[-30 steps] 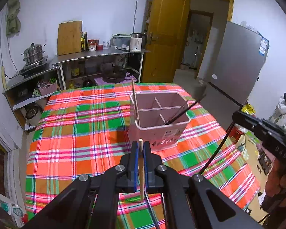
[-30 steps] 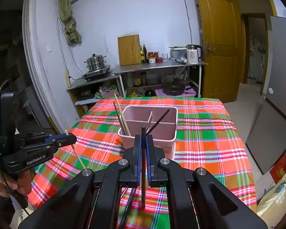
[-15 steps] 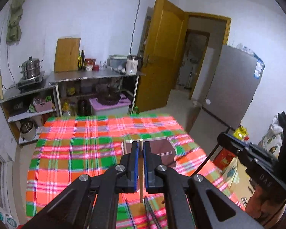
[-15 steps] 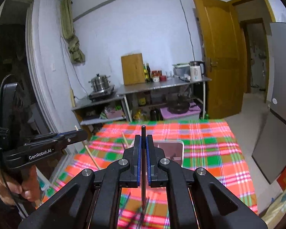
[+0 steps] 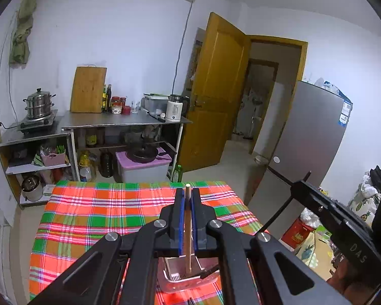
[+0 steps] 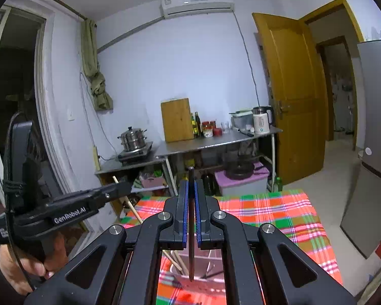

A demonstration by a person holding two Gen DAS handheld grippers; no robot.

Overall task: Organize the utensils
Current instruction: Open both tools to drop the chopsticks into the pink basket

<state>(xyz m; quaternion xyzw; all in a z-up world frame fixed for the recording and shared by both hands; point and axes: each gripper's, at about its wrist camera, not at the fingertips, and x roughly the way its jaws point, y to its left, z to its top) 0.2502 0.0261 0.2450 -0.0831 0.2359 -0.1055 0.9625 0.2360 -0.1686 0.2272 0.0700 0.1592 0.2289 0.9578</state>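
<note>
My left gripper (image 5: 187, 198) is shut on a light wooden chopstick (image 5: 188, 231) held upright, its lower end hanging over the pink divided utensil holder (image 5: 185, 278) seen below the fingers. My right gripper (image 6: 191, 190) is shut on a black chopstick (image 6: 191, 228), also upright, its tip over the same holder (image 6: 210, 261), which has wooden chopsticks (image 6: 176, 260) leaning in it. The right gripper shows at the right of the left wrist view (image 5: 302, 185); the left gripper shows at the left of the right wrist view (image 6: 122, 186).
The holder stands on a table with a red, green and orange plaid cloth (image 5: 94, 211). Behind are steel shelves with a steamer pot (image 5: 39, 103), cutting board (image 5: 88, 89) and kettle (image 5: 174, 108), a wooden door (image 5: 216, 96) and a grey fridge (image 5: 315, 137).
Both grippers have risen and tilted up, so the holder slid from mid-frame to beneath the fingers. Each still holds its chopstick.
</note>
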